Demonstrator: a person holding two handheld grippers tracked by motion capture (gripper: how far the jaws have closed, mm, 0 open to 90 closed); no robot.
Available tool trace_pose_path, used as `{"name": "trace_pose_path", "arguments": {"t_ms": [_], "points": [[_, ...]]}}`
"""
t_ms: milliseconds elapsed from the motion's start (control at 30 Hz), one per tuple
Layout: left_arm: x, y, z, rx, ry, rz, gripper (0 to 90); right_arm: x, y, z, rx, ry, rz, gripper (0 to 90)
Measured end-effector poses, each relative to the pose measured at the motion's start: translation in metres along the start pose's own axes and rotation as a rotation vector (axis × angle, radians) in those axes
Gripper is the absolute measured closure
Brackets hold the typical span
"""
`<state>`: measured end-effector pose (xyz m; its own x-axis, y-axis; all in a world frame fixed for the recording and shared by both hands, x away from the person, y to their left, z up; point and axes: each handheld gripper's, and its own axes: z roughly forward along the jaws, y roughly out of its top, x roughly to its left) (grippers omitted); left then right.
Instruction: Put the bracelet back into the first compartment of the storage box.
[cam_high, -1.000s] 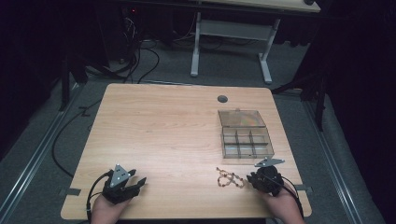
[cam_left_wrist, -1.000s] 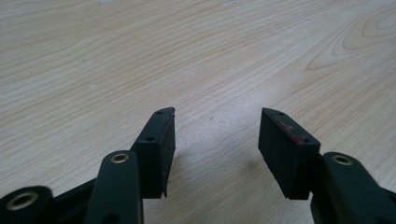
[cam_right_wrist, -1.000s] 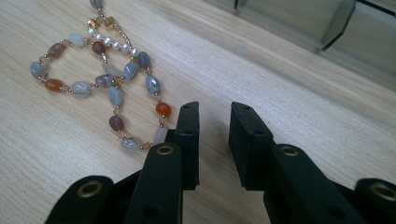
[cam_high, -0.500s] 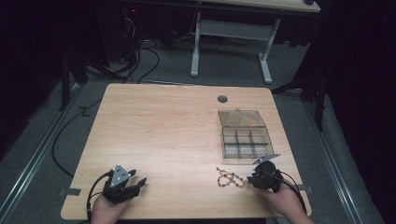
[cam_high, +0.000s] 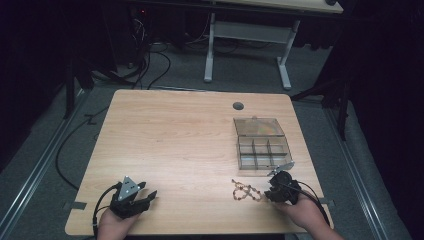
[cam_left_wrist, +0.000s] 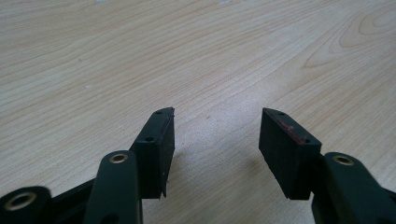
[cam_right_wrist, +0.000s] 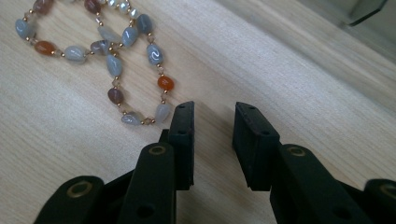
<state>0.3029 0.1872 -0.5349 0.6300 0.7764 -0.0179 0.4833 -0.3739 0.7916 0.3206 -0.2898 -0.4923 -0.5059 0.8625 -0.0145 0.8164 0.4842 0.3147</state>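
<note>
Beaded bracelet (cam_high: 244, 191) of grey, orange and brown stones is lying looped flat, just left of the right gripper (cam_high: 273, 189).

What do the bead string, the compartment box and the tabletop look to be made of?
Bead string: glossy grey, orange and brown beads, likely polished stone or glass, joined by small gold-coloured links that look metallic.
Compartment box: clear hard plastic, going by the see-through lid and dividers.
Tabletop: pale wood-grain surface with a matte finish; it could be laminate or veneer rather than solid wood.
</note>
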Motion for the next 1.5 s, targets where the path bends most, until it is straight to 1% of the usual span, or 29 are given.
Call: {"name": "trace_pose_path", "arguments": {"t_ms": [33,100,167,200,233,267,300,367,467,600,700,733,767,833,867,900,933,967,1000,1033,1067,1100,1133,1200,1233,1300,1333,1400,1500], "points": [[0.0,0.0,0.0,0.0,0.0,0.0,45.8,0.001,0.002,-0.001,0.019,-0.001,-0.01,69.0],[0.0,0.0,0.0,-0.001,-0.001,0.0,45.8,0.002,0.003,0.0,0.02,0.002,-0.01,68.9],[0.0,0.0,0.0,0.0,-0.002,0.002,45.8,0.003,0.007,-0.001,0.038,0.001,-0.024,68.1],[0.0,0.0,0.0,-0.002,-0.002,0.001,45.8,0.004,0.008,-0.002,0.048,-0.008,-0.031,67.9],[0.0,0.0,0.0,-0.003,-0.001,0.001,45.8,0.005,0.01,-0.001,0.061,-0.009,-0.046,67.4],[0.0,0.0,0.0,-0.003,-0.003,0.001,45.8,0.005,0.01,-0.001,0.061,-0.009,-0.046,67.4],[0.0,0.0,0.0,-0.002,-0.003,0.003,45.8,0.007,0.011,-0.001,0.08,-0.013,-0.06,66.7],[0.0,0.0,0.0,-0.002,-0.004,0.003,45.8,0.007,0.012,-0.001,0.087,-0.01,-0.062,66.5],[0.0,0.0,0.0,-0.002,-0.004,0.003,45.8,0.009,0.013,0.0,0.113,-0.007,-0.075,65.8],[0.0,0.0,0.0,-0.001,-0.004,0.003,45.7,0.009,0.015,0.001,0.144,0.0,-0.081,64.8],[-0.001,0.0,0.0,-0.002,0.001,0.002,45.4,0.01,0.018,-0.002,0.163,-0.002,-0.084,63.7],[-0.001,0.0,0.0,-0.002,0.001,0.002,45.4,0.01,0.018,-0.002,0.163,-0.002,-0.084,63.7],[-0.001,0.0,0.0,-0.001,0.0,0.002,45.4,0.01,0.02,-0.004,0.161,0.001,-0.086,61.2],[-0.001,0.0,0.0,0.001,-0.001,0.003,45.4,0.011,0.022,-0.005,0.16,0.003,-0.089,59.5],[-0.001,0.0,0.0,0.001,-0.002,0.003,45.4,0.012,0.023,-0.006,0.158,0.011,-0.079,56.3],[0.0,0.0,0.0,0.002,-0.004,0.002,45.4,0.015,0.028,-0.005,0.155,0.026,-0.068,50.3],[0.0,0.0,0.0,0.002,-0.004,0.002,45.4,0.015,0.028,-0.005,0.155,0.026,-0.068,50.3],[0.0,0.0,0.0,0.002,-0.004,0.003,45.4,0.016,0.031,-0.004,0.151,0.035,-0.066,47.6],[-0.001,0.0,0.0,0.001,-0.004,0.004,45.4,0.019,0.036,-0.001,0.152,0.049,-0.057,42.5],[-0.001,0.0,0.0,0.001,-0.004,0.004,45.4,0.019,0.036,-0.001,0.152,0.049,-0.057,42.5],[-0.001,0.0,0.0,-0.001,-0.004,0.003,45.4,0.024,0.042,0.003,0.142,0.059,-0.054,38.0],[-0.001,0.0,0.0,-0.001,-0.004,0.003,45.4,0.024,0.042,0.003,0.142,0.059,-0.054,38.0],[0.0,0.0,0.0,-0.001,-0.004,0.003,45.4,0.028,0.047,0.006,0.135,0.07,-0.05,35.5],[0.0,0.0,0.0,-0.001,-0.005,0.003,45.4,0.03,0.049,0.007,0.134,0.074,-0.05,34.6],[0.0,0.0,0.0,0.0,-0.006,0.003,45.4,0.034,0.055,0.01,0.129,0.074,-0.048,33.1],[0.0,0.0,0.0,-0.001,-0.006,0.004,45.4,0.034,0.056,0.01,0.13,0.077,-0.05,32.6],[0.0,0.0,0.0,-0.001,-0.007,0.004,45.4,0.036,0.059,0.011,0.124,0.071,-0.043,31.9],[0.0,0.0,0.0,-0.001,-0.007,0.002,45.4,0.036,0.061,0.014,0.126,0.079,-0.032,31.8],[0.0,0.0,0.0,0.0,-0.008,0.004,45.4,0.036,0.064,0.018,0.131,0.066,-0.021,32.0]]}}
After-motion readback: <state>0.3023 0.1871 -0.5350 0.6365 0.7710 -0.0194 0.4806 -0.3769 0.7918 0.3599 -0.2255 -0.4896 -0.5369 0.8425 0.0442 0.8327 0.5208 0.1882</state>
